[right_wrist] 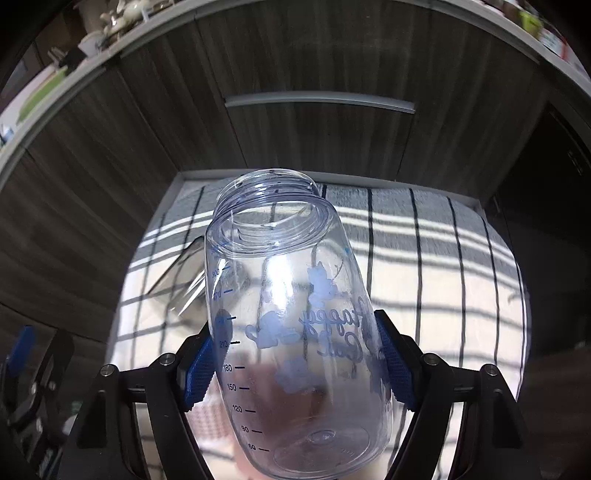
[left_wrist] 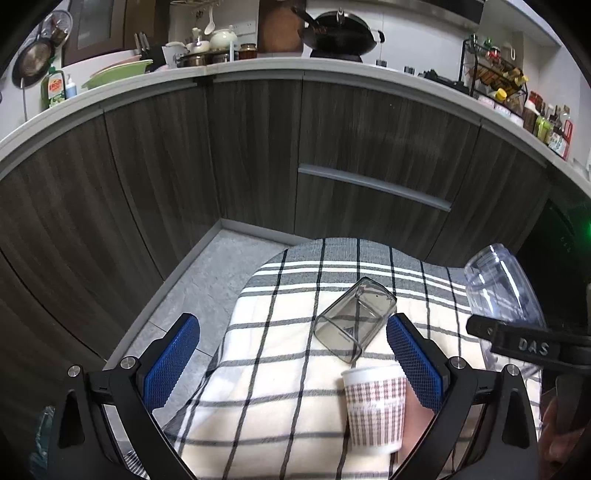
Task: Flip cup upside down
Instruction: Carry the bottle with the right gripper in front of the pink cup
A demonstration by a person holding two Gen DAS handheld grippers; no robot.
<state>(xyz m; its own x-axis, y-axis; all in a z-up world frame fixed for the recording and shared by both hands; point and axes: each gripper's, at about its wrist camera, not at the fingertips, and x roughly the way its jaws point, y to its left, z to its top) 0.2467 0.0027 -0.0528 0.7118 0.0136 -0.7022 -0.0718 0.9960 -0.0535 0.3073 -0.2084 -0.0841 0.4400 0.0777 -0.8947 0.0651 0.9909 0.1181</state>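
My right gripper (right_wrist: 295, 354) is shut on a clear plastic cup (right_wrist: 291, 332) with blue measuring marks and cat prints. It holds the cup in the air above the table, mouth pointing away and slightly up. The cup also shows at the right of the left wrist view (left_wrist: 502, 284). My left gripper (left_wrist: 291, 354) is open and empty above the checked cloth (left_wrist: 280, 369). A smoky square glass (left_wrist: 354, 319) lies on its side near its right finger (left_wrist: 413, 362). A paper cup (left_wrist: 375, 406) with a plaid pattern stands upright below it.
Dark wood kitchen cabinets (left_wrist: 258, 147) stand behind the table, with a drawer handle (left_wrist: 373, 186). The counter above holds a wok (left_wrist: 340, 33), pots, bottles and a spice rack (left_wrist: 495, 74). Grey tiled floor (left_wrist: 207, 280) lies left of the table.
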